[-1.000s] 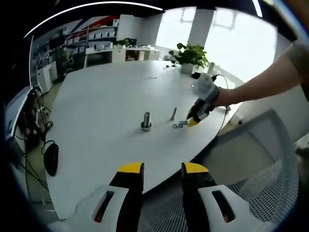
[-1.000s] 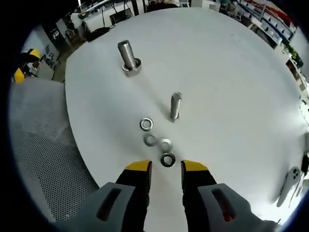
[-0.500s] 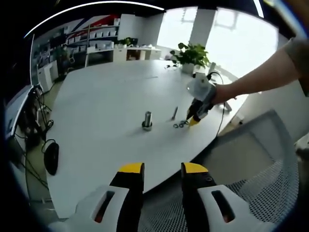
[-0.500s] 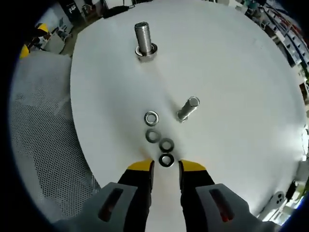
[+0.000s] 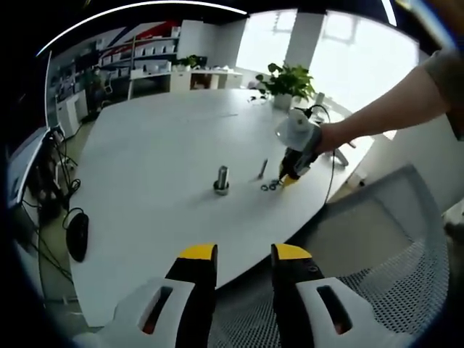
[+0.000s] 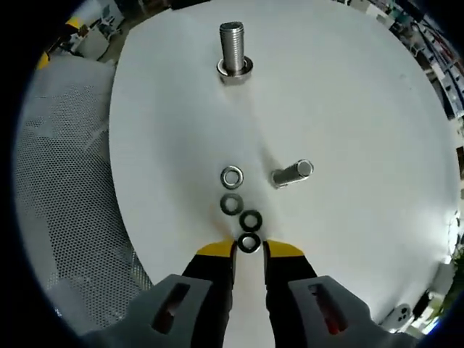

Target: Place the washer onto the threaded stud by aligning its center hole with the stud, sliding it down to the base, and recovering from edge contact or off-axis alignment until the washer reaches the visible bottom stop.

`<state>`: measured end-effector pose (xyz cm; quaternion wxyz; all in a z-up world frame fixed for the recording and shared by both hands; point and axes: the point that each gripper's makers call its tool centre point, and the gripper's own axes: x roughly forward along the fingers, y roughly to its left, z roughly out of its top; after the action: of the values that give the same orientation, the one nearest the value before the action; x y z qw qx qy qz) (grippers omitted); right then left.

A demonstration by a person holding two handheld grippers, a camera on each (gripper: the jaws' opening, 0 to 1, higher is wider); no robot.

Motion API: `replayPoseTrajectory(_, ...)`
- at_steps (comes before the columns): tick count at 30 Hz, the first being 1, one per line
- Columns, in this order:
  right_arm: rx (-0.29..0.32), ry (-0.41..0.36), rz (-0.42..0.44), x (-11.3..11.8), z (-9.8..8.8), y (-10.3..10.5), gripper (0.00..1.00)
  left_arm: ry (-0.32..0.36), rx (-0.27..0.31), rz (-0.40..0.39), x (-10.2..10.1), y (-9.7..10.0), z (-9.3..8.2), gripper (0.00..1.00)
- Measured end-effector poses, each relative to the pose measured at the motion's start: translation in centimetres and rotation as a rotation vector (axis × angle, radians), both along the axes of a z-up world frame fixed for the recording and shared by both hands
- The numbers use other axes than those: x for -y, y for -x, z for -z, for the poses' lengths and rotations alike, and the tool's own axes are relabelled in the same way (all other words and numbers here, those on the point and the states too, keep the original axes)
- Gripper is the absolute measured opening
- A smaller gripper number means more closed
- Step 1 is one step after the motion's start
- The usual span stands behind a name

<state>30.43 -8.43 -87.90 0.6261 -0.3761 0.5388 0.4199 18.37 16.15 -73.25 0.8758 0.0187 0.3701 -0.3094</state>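
Observation:
Four steel washers lie in a short row on the white table (image 6: pixel 362 109). The nearest washer (image 6: pixel 249 243) sits between the yellow fingertips (image 6: pixel 215 250) of my right gripper (image 6: pixel 249 250), whose jaws are narrowed with small gaps on either side, so it is still open. A thin stud (image 6: pixel 292 174) stands to the right of the row. The thick threaded stud (image 6: pixel 233 49) stands upright on its nut base farther off. In the left gripper view, my left gripper (image 5: pixel 244 254) hangs open and empty at the table's near edge, far from the thick stud (image 5: pixel 221 180) and the right gripper (image 5: pixel 288 176).
A grey mesh chair (image 5: pixel 377 246) stands by the table edge and appears again as mesh chair (image 6: pixel 58 181). A black mouse (image 5: pixel 77 237) lies at the table's left. A potted plant (image 5: pixel 288 81) and a cable sit at the far side.
My right gripper has moved in over the washer row and its jaws have narrowed around the nearest washer. The left gripper has stayed still.

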Motion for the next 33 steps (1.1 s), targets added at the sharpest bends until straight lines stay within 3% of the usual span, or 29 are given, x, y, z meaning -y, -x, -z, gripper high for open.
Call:
replayPoseTrajectory(5,-0.009,-0.02,0.021,0.1,0.1,-0.2,0.15,0.003,0.0,-0.003,0.0,0.0,-0.1,0.27)
replayPoseTrajectory(12,-0.021,0.079,-0.012,-0.2,0.2,0.0,0.16,0.004,0.0,0.001,0.0,0.0,-0.1,0.27)
replayPoseTrajectory(15,-0.016,0.096,0.057,-0.1,0.1,-0.1,0.16,0.005,0.0,-0.001,0.0,0.0,-0.1,0.27)
replayPoseTrajectory(21,0.043,0.059,0.033,0.1,0.0,0.0,0.15,0.01,0.002,-0.009,0.0,-0.1,-0.1,0.27)
replayPoseTrajectory(25,0.033,0.025,0.088,0.2,-0.1,-0.2,0.14,0.013,0.006,-0.01,0.0,-0.2,-0.2,0.27)
replayPoseTrajectory(33,0.039,0.028,0.103,0.8,-0.4,0.1,0.13,0.012,0.004,-0.005,0.0,-0.2,-0.2,0.27)
